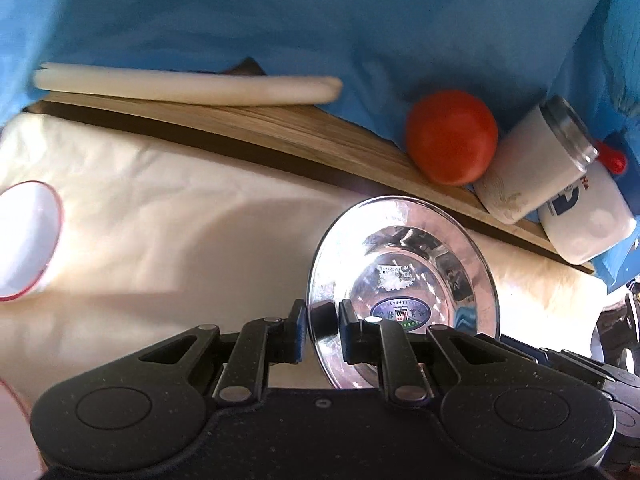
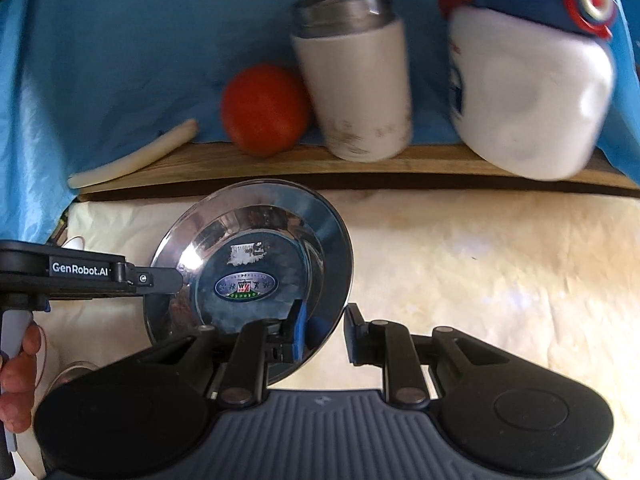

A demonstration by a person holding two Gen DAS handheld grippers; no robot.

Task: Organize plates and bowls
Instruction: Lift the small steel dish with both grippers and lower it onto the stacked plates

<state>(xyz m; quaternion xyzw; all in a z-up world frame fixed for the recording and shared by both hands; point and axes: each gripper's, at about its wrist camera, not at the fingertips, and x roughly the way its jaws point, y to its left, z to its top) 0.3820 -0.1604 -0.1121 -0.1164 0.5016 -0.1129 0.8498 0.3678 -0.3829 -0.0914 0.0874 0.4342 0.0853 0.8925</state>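
Note:
A shiny steel plate [image 1: 404,276] with an oval sticker is held tilted above the cream cloth. My left gripper [image 1: 322,330] is shut on its left rim. In the right wrist view the same plate [image 2: 256,264] is in front of me, with the left gripper clamped on its left edge. My right gripper [image 2: 324,332] is open, its jaws straddling the plate's lower right rim without closing on it. A white bowl with a red rim [image 1: 24,240] sits on the cloth at the far left.
A wooden board [image 2: 360,168] runs along the back, bearing a red tomato [image 2: 264,110], a white tumbler [image 2: 356,80], a white and blue bottle [image 2: 528,92] and a white leek stalk [image 1: 184,84]. Blue cloth [image 1: 280,12] hangs behind. A person's hand [image 2: 18,364] holds the left gripper.

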